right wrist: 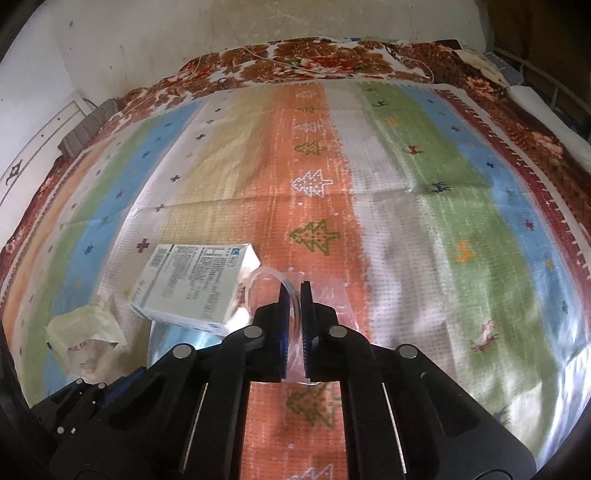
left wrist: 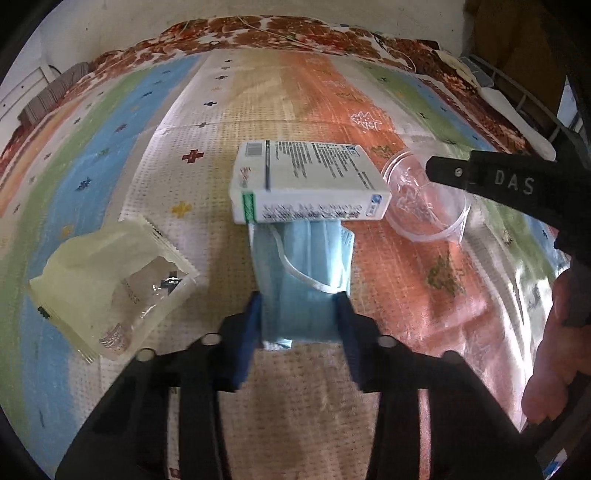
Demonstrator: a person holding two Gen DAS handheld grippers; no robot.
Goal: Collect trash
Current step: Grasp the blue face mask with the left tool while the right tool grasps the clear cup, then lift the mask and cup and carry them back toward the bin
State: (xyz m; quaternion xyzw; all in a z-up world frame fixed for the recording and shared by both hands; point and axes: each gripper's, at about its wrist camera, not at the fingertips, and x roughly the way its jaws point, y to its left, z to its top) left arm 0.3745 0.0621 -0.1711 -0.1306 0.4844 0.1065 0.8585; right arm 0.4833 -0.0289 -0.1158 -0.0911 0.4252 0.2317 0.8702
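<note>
Nearest to us, our left gripper (left wrist: 299, 299) has its blue pads (left wrist: 253, 314) pressed on either side of the folded blue face mask (left wrist: 303, 258), which lies flat on the striped mat (left wrist: 388, 258) covering the bed; we judge this a grip taken at the mask's near end so it can be drawn out from under the white carton (left wrist: 306, 181) resting on its far end. Just to the right, our right gripper (right wrist: 293, 295) is clenched on the rim of the clear plastic cup (right wrist: 269, 291), a thin wall being the only easy purchase on it. The cup lies on its side, touching the carton. Left of the mask sits a torn pale wrapper (left wrist: 110, 284), untouched. Beyond lies a floral blanket (left wrist: 258, 33) against the wall.
</note>
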